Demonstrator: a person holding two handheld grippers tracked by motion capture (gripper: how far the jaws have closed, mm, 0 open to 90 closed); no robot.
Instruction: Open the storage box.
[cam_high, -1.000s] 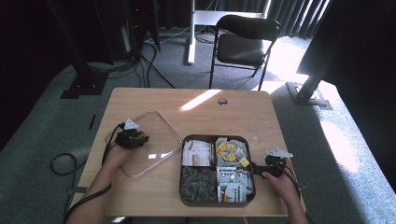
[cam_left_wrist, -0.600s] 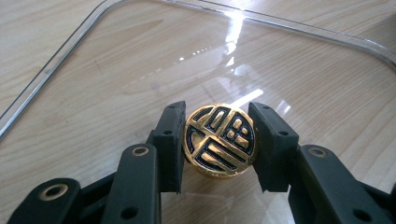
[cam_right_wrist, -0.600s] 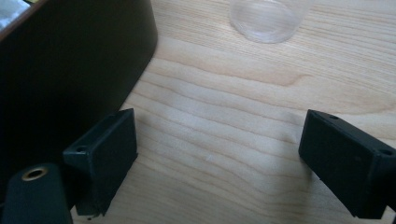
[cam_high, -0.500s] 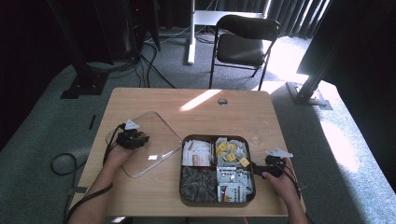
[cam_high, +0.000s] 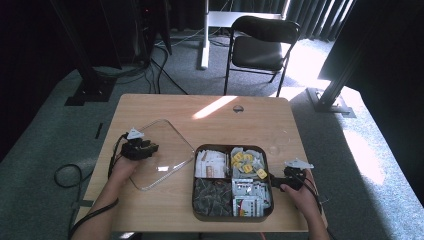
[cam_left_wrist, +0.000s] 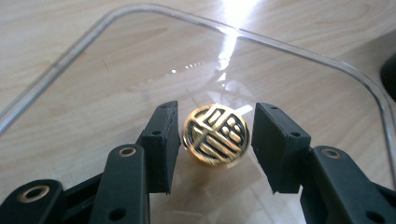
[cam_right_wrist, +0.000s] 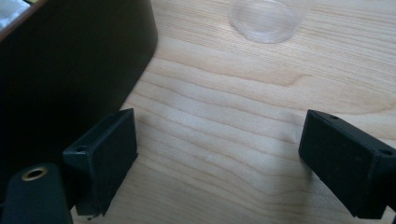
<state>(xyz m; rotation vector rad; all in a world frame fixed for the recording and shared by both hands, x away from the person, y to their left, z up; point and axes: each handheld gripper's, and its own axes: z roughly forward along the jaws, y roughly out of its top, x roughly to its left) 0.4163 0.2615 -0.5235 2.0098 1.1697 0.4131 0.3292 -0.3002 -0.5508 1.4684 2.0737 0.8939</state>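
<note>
The gold knob (cam_left_wrist: 215, 135), round with a black emblem on its face, sits between the jaws of your left claw (cam_left_wrist: 215, 140). The jaws stand a little apart from it on both sides, with a narrow gap at the left one and a wider gap at the right one, so the claw is partly open and holds nothing. The knob belongs to the clear lid (cam_left_wrist: 93, 93), which lies flat on the table (cam_high: 250, 115) beneath that claw; the lid's rim curves round beyond the jaw tips.

Your right claw (cam_right_wrist: 217, 158) is spread wide over bare wood, empty. The dark wall of the tray (cam_right_wrist: 70, 70) is just beside its left jaw, and a small clear disc (cam_right_wrist: 266, 18) lies on the table ahead of the jaws.

From the high view, the lid (cam_high: 160, 155) lies left of the tray (cam_high: 232, 216), whose four compartments hold packets. A folding chair (cam_high: 260, 47) stands beyond the table.
</note>
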